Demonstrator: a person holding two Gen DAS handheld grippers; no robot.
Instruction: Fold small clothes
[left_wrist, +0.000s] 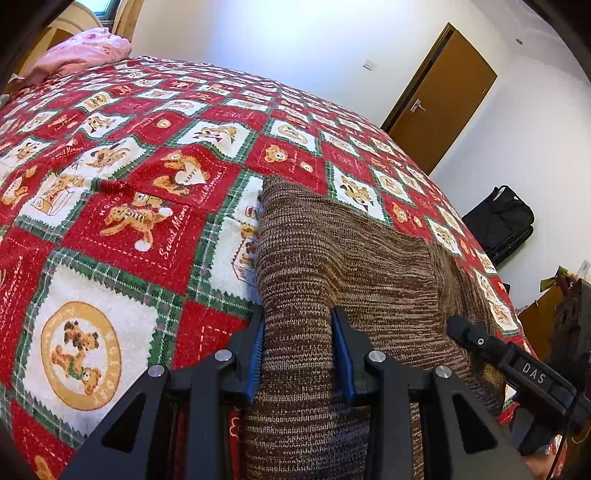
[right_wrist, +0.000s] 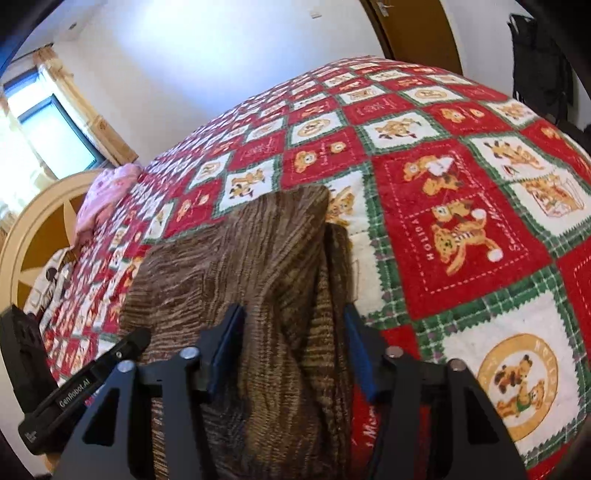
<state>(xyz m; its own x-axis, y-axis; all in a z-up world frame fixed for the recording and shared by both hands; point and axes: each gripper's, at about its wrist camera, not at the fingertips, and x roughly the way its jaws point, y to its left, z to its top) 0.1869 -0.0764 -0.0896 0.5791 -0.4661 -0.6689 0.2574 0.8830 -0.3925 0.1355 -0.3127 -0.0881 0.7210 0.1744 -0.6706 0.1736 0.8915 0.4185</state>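
A brown knitted garment (left_wrist: 332, 258) lies on a bed with a red, white and green teddy-bear blanket (left_wrist: 129, 229). My left gripper (left_wrist: 297, 321) is shut on a bunched edge of the garment, which fills the gap between its blue pads (left_wrist: 258, 354). The other gripper (left_wrist: 517, 358) shows at the right in the left wrist view. In the right wrist view the same garment (right_wrist: 251, 258) is lifted in folds, and my right gripper (right_wrist: 295, 321) is shut on it. The blanket (right_wrist: 461, 221) spreads to the right. The left gripper's body (right_wrist: 85, 384) shows at lower left.
A pink bundle (left_wrist: 81, 51) lies at the bed's far end, by the round headboard (right_wrist: 33, 236). A brown door (left_wrist: 439, 96) and a black bag (left_wrist: 502, 221) stand by the white wall. A window (right_wrist: 48, 129) is behind the headboard.
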